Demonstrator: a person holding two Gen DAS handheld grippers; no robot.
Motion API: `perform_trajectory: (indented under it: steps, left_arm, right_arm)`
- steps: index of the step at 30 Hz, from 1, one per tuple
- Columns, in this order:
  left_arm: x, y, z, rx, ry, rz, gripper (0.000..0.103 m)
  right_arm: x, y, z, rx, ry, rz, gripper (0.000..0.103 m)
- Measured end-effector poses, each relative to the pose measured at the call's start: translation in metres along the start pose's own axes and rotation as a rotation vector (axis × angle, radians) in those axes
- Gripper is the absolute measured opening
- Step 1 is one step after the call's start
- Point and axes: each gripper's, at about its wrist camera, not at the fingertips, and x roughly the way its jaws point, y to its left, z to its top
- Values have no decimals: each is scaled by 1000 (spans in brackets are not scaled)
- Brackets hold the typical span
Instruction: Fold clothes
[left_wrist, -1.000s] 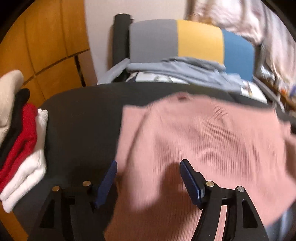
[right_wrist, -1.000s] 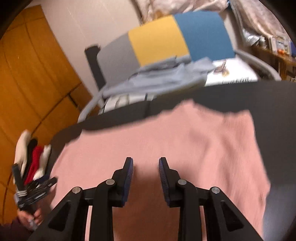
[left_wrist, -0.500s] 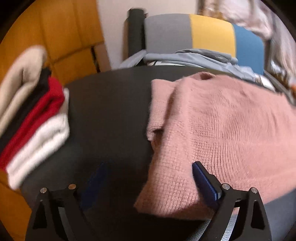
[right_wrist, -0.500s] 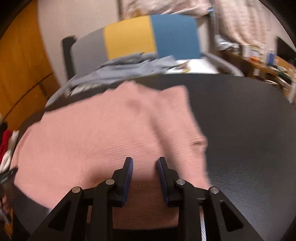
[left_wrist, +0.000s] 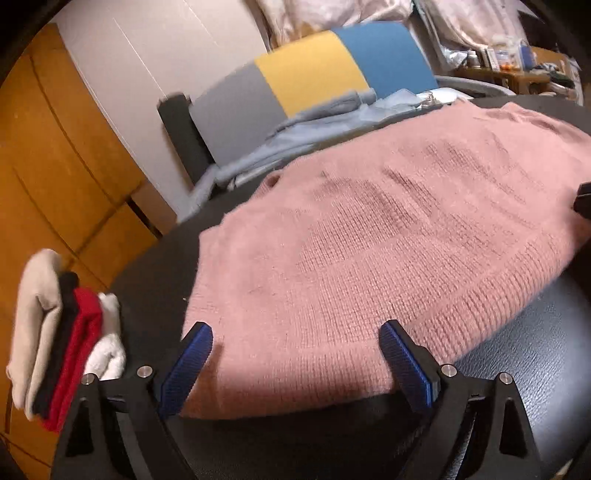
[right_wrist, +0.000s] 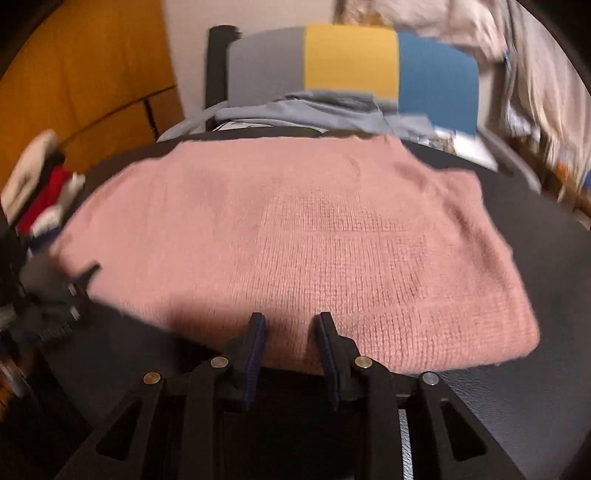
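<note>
A pink knit sweater (left_wrist: 388, 240) lies flat on the round black table (left_wrist: 535, 350), its ribbed hem toward me. My left gripper (left_wrist: 295, 336) is wide open, with the hem's left end lying between its blue pads and neither pad touching it. In the right wrist view the sweater (right_wrist: 295, 229) spreads ahead. My right gripper (right_wrist: 291, 325) is narrowed on the middle of the hem, with pink fabric filling the small gap. The left gripper (right_wrist: 74, 291) shows blurred at the sweater's near left corner.
A stack of folded clothes (left_wrist: 62, 332), beige, black, red and white, sits at the table's left edge. Behind the table stands a chair with a grey, yellow and blue back (left_wrist: 314, 77), a pale blue garment (left_wrist: 303, 136) draped on its seat. Orange wooden doors (left_wrist: 55, 166) fill the left.
The sweater has shifted across the table and now lies flat and square, the side fold gone. My left gripper, still open, moved from its left edge to the hem. The right gripper's gap is unchanged.
</note>
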Motion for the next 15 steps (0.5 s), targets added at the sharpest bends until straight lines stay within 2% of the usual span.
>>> perform_trajectory:
  steps: [2,4,5,8,10,12,15]
  left_arm:
    - [-2,8,-5,-48,18,-32,93]
    - [-4,22,-4,-98,26,-44,93]
    - [-4,28,-3,-124,29,-50,93]
    - [-7,48,-1,-199,40,-67,93]
    - [-11,60,-6,-228,29,-53,93]
    - [2,69,-4,-234,34,-28,93]
    - [23,78,-2,-239,54,-5,93]
  right_arm:
    - [-5,-3,-4,6,8,21,29]
    - [-14,-21,-4,89,19,116,29]
    - [-20,-32,-6,149,1,151,29]
    - [-48,-86,-20,420,-104,170,31]
    - [-61,-131,-31,593,-157,155,39]
    - [-56,-167,-32,662,-126,169,46]
    - [-38,-211,-29,713,-43,176,47]
